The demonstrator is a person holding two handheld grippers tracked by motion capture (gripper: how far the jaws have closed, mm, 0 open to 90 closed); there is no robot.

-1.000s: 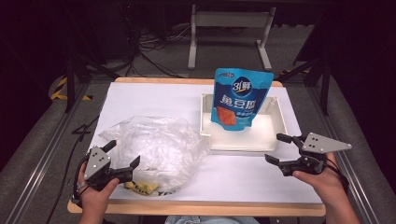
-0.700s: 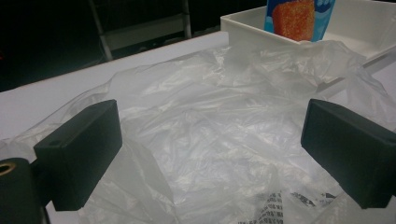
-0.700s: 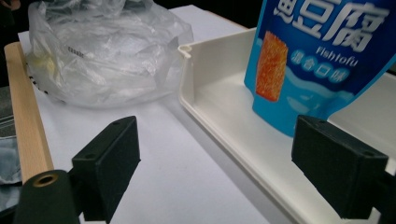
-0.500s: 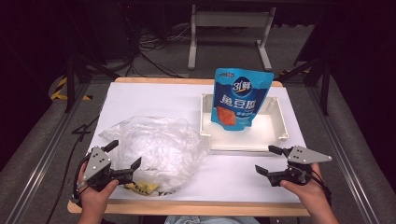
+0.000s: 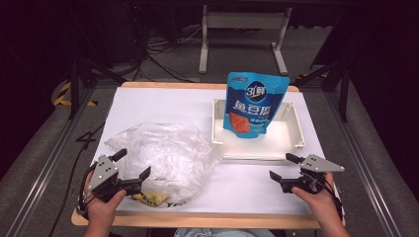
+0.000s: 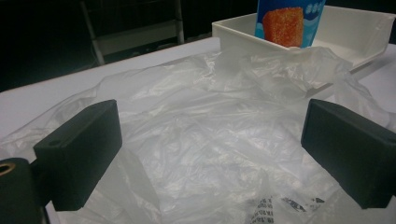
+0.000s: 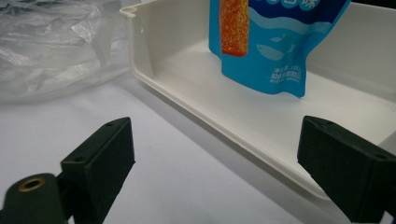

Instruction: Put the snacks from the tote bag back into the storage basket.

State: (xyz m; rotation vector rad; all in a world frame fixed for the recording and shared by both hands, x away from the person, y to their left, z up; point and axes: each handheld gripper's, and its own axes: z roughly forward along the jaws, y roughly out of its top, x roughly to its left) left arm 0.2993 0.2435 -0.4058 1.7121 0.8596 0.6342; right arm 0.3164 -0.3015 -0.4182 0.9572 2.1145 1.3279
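Down at the bottom of the high view, both hands came in from the frame's lower edge, each holding a gripper. The left gripper (image 5: 132, 165) sat at lower left with its 2 jaws spread wide and nothing between them, right at the near edge of the crumpled clear plastic bag (image 5: 163, 158); its own view had the bag (image 6: 210, 140) spread out just past the jaws, some black print showing through near the bottom. Something yellow (image 5: 148, 198) peeked out under the bag's near edge, couldn't tell what it was. The right gripper (image 5: 283, 167) was at lower right, jaws also wide open and holding nothing, hovering over bare white table surface (image 5: 237, 187) just short of the white tray (image 5: 257, 150). In the right gripper view the tray's rim (image 7: 201, 116) ran diagonally just beyond the jaws. Further up, right of center, the blue snack pouch (image 5: 254, 103) stood upright in the tray, leaning on its far wall, orange picture on the front. The bag's right edge touched the tray's left side. Behind the table, a metal stand (image 5: 242, 34) sat in the dark at the top.
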